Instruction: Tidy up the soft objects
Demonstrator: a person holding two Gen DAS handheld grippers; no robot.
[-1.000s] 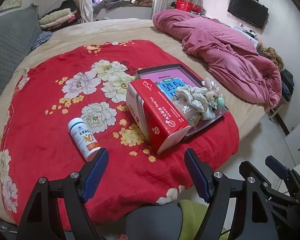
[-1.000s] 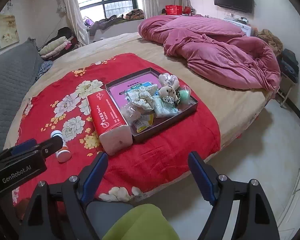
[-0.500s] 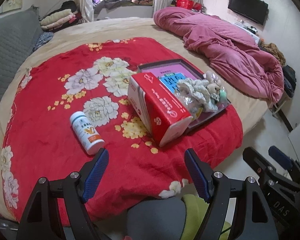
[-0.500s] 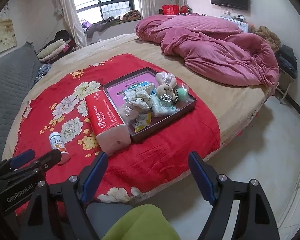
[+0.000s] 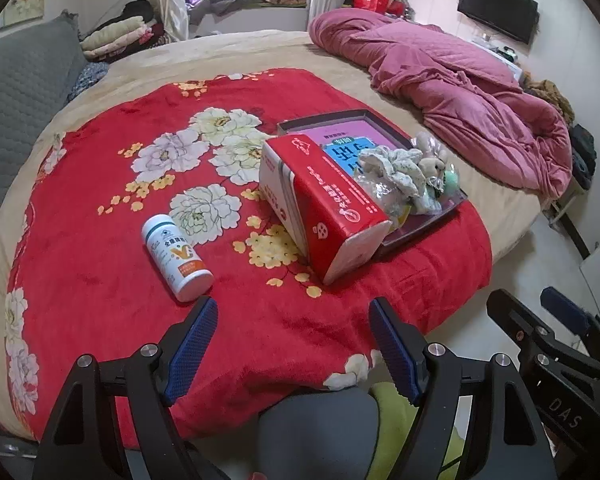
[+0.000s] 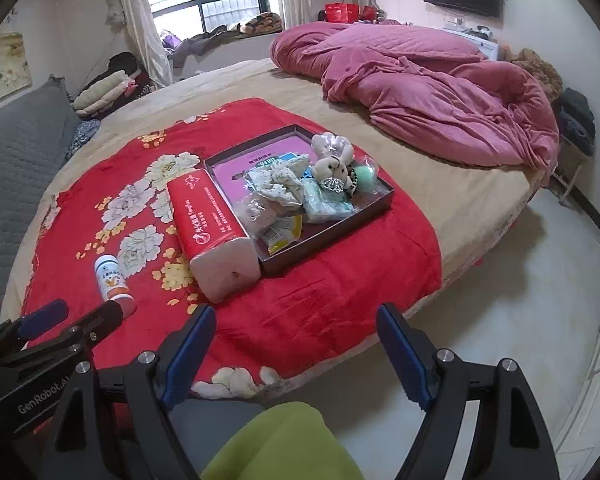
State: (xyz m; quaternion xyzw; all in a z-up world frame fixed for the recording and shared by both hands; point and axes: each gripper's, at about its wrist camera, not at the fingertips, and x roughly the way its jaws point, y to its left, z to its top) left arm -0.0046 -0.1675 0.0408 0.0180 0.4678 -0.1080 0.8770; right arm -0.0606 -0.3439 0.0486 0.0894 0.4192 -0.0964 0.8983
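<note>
- A wide bed (image 6: 260, 92) covered by a beige sheet fills the room.
- A red fleece blanket with white and yellow flowers (image 5: 100, 240) is spread over its near part.
- A crumpled pink quilted duvet (image 6: 420, 92) lies heaped at the far right.
- On the blanket: a white pill bottle with an orange label (image 5: 176, 258) on its side, a red pack of tissues (image 5: 320, 208), and, touching the pack, a shallow dark rectangular tray (image 6: 340, 228) holding small soft items.

left tool (image 5: 292, 338) slightly farther back
</note>
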